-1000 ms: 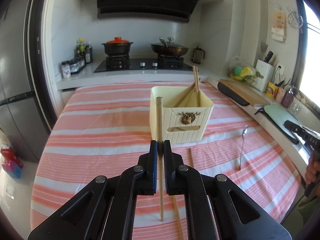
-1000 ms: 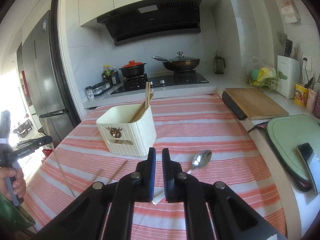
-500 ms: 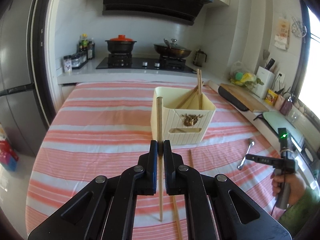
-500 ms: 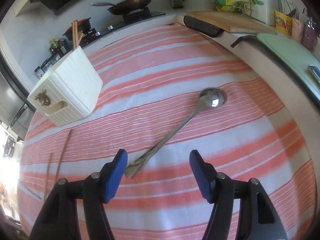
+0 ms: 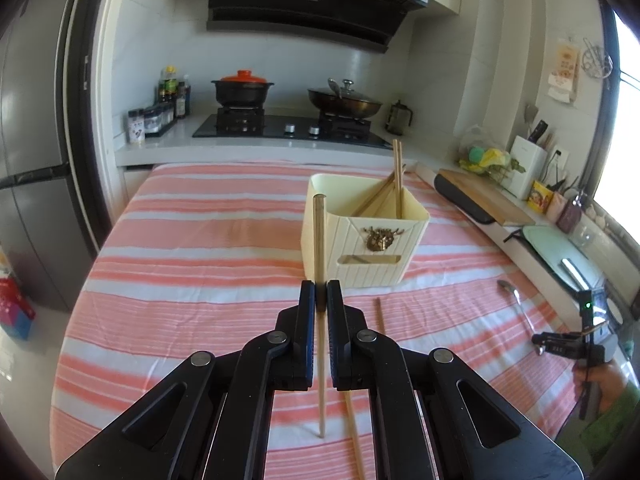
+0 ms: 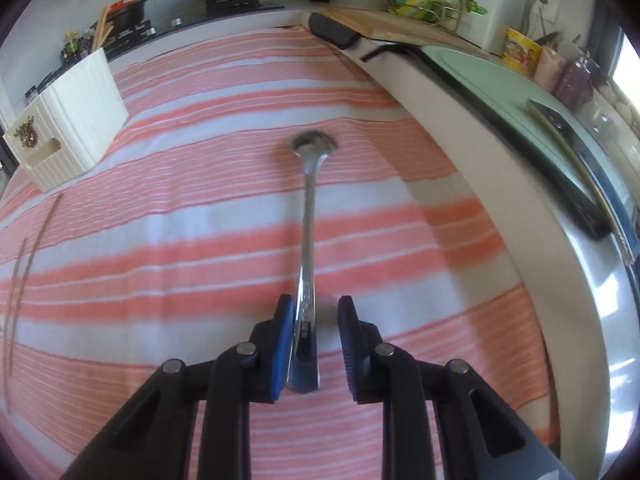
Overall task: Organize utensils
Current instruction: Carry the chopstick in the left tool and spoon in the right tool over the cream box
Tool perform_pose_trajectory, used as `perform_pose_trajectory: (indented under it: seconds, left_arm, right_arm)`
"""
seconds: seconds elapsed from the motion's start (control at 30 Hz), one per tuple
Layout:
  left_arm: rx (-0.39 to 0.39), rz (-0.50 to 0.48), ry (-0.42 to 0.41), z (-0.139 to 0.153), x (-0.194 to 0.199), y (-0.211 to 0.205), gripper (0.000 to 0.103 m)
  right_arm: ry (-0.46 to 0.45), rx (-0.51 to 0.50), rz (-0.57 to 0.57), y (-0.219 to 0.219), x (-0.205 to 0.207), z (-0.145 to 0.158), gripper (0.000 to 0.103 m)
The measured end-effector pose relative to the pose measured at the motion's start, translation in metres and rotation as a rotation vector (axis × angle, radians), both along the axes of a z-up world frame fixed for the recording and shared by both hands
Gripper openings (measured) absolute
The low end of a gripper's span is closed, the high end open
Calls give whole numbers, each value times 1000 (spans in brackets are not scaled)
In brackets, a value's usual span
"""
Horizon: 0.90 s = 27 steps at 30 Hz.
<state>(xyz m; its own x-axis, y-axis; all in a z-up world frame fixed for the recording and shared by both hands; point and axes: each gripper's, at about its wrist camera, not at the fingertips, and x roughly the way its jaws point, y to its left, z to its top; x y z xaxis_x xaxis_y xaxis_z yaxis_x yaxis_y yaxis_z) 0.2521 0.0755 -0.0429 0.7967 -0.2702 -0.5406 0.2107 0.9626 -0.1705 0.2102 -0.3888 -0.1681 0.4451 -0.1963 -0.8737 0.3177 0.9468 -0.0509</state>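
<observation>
Down near the cloth's right edge, my right tongs have just been closing around the spoon's handle, a gap showing on one side. My left tongs pinch a chopstick upright before the cream holder mid-table. Two loose chopsticks lie toward the left edge.

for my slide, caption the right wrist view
Right gripper closing its fingers around the spoon handle on the striped tablecloth.

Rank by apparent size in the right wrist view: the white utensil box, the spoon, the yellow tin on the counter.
1. white utensil box
2. spoon, long but thin, and nearer the camera, so it looks bigger
3. yellow tin, clearly smallest
</observation>
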Motion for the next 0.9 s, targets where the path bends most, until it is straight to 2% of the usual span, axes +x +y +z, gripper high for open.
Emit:
perform_pose_trajectory:
  seconds: [0.13,0.3,0.47,0.5,0.57,0.6,0.67,0.9]
  left_arm:
    - [-2,3,4,1,1,0,4]
    - [-3,6,14,0,5,-3,4]
    - [15,1,19,0,8,-8,4]
    - [17,2,21,0,9,-9,4]
    - [13,3,26,0,12,-9,4]
    - [8,3,29,0,12,-9,4]
    - [2,1,28,-1,12,-9,4]
    - [-17,-11,22,0,8,-10,4]
  right_arm:
    - [5,-14,-54,-20,-15,4,34]
    - [-39,30,50,-16,18,6,61]
    - [-12,59,83,-21,83,-9,63]
    - [-15,51,81,-25,97,-10,59]
    - [-6,41,65,-32,113,-8,15]
    - [-4,71,60,-36,117,-6,11]
    - [-29,127,71,-39,111,5,10]
    - [-231,179,164,-14,54,67,9]
